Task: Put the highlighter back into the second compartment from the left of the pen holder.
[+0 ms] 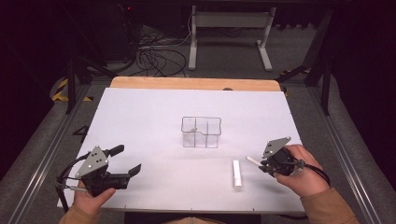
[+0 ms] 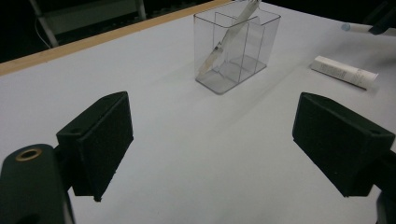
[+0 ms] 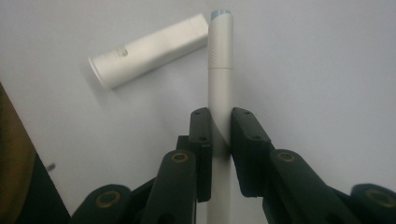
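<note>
A clear plastic divided holder [image 1: 201,132] stands mid-table, also the holder [image 2: 238,44] in the left gripper view, with a thin white stick [image 2: 224,42] leaning inside it. A white tube [image 1: 237,173] lies flat on the white sheet, seen as the tube [image 3: 148,49] in the right gripper view and the tube [image 2: 344,72] in the left one. My right gripper [image 1: 264,164] is shut on a white pen [image 3: 220,74] with a pale blue tip, pointing toward the tube. My left gripper [image 1: 126,161] stands open at the near left, its pads [image 2: 100,140] wide apart over bare sheet.
The white sheet [image 1: 140,116] covers a wooden table whose far edge [image 1: 187,83] shows. Beyond it stand a white desk frame [image 1: 229,32] and loose cables [image 1: 156,53] on the floor. Metal rails run along both sides.
</note>
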A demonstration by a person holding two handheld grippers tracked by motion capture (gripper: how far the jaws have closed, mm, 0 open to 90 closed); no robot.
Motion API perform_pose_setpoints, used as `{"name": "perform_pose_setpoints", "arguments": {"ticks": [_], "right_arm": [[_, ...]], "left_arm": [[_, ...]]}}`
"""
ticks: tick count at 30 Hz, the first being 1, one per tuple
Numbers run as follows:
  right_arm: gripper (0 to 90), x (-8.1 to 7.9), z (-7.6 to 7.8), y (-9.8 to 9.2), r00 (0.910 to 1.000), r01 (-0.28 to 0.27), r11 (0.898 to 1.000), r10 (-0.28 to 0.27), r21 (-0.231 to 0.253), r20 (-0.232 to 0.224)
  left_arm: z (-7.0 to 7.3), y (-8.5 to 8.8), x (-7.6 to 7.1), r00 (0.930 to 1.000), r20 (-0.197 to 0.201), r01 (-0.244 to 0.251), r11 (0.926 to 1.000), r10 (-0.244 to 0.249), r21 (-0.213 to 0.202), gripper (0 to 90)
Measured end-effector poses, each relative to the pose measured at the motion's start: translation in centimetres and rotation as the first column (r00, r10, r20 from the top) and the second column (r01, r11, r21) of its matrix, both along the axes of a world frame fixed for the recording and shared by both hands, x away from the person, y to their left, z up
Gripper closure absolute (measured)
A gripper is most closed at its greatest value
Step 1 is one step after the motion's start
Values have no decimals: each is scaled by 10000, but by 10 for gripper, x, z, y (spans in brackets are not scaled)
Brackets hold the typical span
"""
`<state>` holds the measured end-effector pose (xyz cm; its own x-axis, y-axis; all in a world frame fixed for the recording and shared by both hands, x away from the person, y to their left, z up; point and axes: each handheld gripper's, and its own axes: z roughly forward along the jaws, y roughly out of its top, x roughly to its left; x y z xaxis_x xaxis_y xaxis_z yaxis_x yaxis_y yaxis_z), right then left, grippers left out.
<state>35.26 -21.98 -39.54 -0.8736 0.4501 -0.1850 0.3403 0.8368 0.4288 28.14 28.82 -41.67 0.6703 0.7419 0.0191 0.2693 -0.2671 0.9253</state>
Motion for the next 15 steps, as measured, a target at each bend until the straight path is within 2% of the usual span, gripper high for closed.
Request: {"name": "perform_pose_setpoints", "arguments": {"ticks": [8, 15], "right_arm": [[791, 1, 8, 4, 9995, -160, 9998, 157, 96, 268], [791, 2, 16, 8, 9989, -111, 9987, 88, 500, 450]], "left_arm": [[0, 0, 0, 10000, 27, -21, 10000, 21, -11, 132], [1, 0, 0, 10000, 38, -28, 10000, 28, 8, 132]]}}
